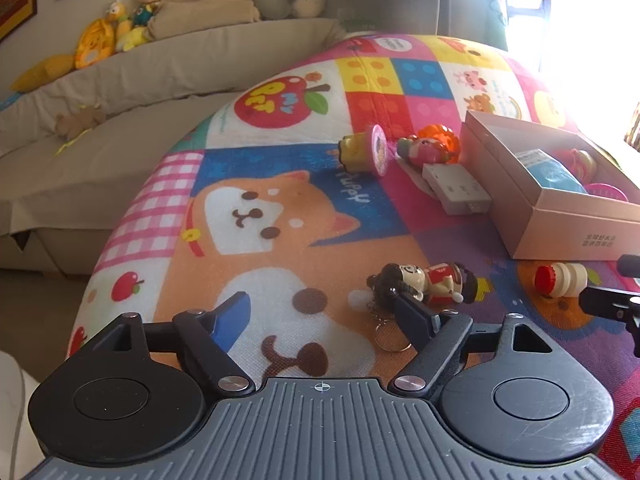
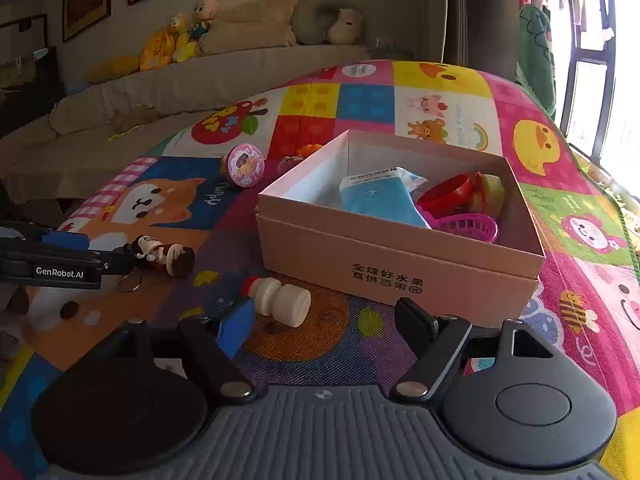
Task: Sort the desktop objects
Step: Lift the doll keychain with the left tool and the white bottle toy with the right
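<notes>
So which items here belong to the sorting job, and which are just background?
Part of the job:
- pink box
- keychain figure
- small white bottle
- round pink-lidded toy
- white adapter
- orange toy
- left tongs and right tongs, both open

Background:
- sofa
- plush toys
- patterned mat

We saw the box (image 1: 560, 200) cut off at the left view's right edge; glare washed out the desk (image 1: 592, 80) beyond our left hand-held gripper (image 1: 324, 312).
</notes>
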A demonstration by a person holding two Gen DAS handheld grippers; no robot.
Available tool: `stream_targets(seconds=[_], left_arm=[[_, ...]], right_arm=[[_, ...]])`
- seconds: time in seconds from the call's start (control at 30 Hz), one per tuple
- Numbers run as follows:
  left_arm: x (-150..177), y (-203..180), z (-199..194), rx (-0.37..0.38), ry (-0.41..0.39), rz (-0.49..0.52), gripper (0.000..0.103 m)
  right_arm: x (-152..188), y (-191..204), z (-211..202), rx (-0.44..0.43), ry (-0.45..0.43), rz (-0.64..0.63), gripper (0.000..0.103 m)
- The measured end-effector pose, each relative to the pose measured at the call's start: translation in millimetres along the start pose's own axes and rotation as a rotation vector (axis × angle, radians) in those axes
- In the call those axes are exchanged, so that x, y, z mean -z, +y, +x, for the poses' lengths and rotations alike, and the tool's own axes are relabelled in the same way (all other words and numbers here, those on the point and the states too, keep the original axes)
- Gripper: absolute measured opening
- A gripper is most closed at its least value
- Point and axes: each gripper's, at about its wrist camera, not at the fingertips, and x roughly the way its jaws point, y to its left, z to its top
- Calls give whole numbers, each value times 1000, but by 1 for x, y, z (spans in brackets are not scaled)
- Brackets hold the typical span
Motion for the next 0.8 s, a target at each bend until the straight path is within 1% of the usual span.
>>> stream_targets(seconds=[0.07, 0.17, 0.23, 0.27, 0.3, 0.37, 0.47, 0.63, 0.73, 0.77, 0.8], left_arm=[[1, 1, -3, 24, -1, -6, 89], [3, -2, -8, 87, -4, -7, 92], [3, -8, -11, 118, -8, 8, 94], [3, -11, -12, 130, -12, 15, 94], [2, -14, -12, 144, -12, 19, 95], [0, -20, -11, 168, -7, 18, 95], [-2, -30, -3, 185, 11, 22, 96], [-6, -48, 24, 177, 58, 35, 96], [-9, -58, 35, 173, 63, 51, 96], [-9, -63, 38, 162, 57, 68, 95], [-10, -66, 40, 153, 55, 79, 91]], right_arm=[[-3, 5, 10, -16, 32, 7, 78], [-8, 11, 26, -26, 63, 33, 77], [-10, 14, 37, -18, 84, 51, 66], [-11, 14, 40, -30, 98, 59, 57], [-11, 15, 41, -26, 94, 58, 48], [-11, 15, 39, -32, 92, 50, 47], [-7, 6, 30, -17, 87, 57, 47], [9, -15, 8, 41, 92, 40, 47], [18, -25, -6, 75, 88, 29, 47], [21, -27, -10, 86, 86, 26, 47], [23, -29, -13, 94, 85, 24, 47]])
